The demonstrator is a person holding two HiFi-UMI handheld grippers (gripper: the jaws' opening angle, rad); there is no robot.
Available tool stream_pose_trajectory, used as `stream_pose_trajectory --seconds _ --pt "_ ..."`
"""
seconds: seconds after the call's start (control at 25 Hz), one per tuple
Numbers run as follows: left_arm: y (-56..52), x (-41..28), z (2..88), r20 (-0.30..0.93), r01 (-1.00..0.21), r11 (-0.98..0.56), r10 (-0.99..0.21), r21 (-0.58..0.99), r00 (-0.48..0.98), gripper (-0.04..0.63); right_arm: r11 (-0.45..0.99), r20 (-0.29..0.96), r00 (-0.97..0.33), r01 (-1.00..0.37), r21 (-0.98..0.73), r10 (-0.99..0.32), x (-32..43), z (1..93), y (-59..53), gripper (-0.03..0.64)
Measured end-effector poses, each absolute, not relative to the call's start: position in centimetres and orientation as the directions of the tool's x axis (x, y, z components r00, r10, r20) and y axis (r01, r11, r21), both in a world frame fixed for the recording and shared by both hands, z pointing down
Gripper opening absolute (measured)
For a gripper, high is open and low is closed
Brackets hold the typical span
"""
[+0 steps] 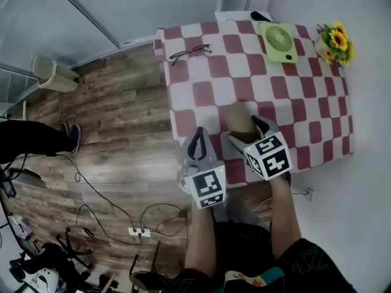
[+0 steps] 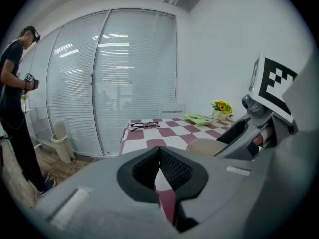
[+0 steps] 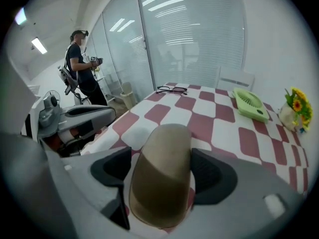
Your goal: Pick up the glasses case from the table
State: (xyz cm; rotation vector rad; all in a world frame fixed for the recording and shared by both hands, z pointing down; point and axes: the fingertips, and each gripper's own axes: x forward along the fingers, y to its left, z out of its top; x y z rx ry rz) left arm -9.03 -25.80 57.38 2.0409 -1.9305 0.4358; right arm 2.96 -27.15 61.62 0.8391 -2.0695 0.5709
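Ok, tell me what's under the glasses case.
The glasses case lies on the red-and-white checked tablecloth. Squares of the cloth show beside and beyond it. The patch right beneath it is covered, so anything slipped under there cannot be seen.

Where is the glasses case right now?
In the head view the glasses case lies near the front edge of the table, between the jaws of the open right gripper, with the left gripper to its left.

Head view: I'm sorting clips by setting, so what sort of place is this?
Probably an office or lab room: glass partition walls with blinds, a power strip and cables on the wood floor, and a second person holding recording gear.
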Motion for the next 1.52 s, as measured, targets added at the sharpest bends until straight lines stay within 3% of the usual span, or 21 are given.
stream_pose_trajectory --seconds 0.32,0.68,0.8,1.08,1.52 --pt "-26.9 -9.3 58.8 0.439 -0.999 -0.036 -0.898 0.007 0.036 0.011 0.676 0.862 -0.408 -0.729 -0.109 -0.300 2.8 63.3 -27.5 0.380" --pt "-27.4 -8.7 58.0 0.432 -0.999 -0.035 -0.901 0.022 0.041 0.011 0.674 0.838 -0.442 -0.728 -0.126 -0.320 2.7 62.6 -27.5 0.368" --pt "-27.1 -8.9 56.9 0.413 -0.999 -0.024 -0.910 0.027 0.032 0.011 0.668 0.788 -0.504 -0.726 -0.164 -0.355 2.1 60.4 -27.5 0.367" --pt "-25.5 -9.0 51.5 0.290 -0.999 -0.002 -0.957 0.037 0.013 0.011 0.677 0.623 -0.558 -0.733 -0.061 -0.548 3.1 53.4 -26.7 0.367" --pt "-22.0 -8.0 40.2 0.061 -1.000 -0.011 -0.998 -0.019 0.010 0.011 0.580 0.300 -0.542 -0.813 0.048 -0.785 7.2 42.1 -23.6 0.367"
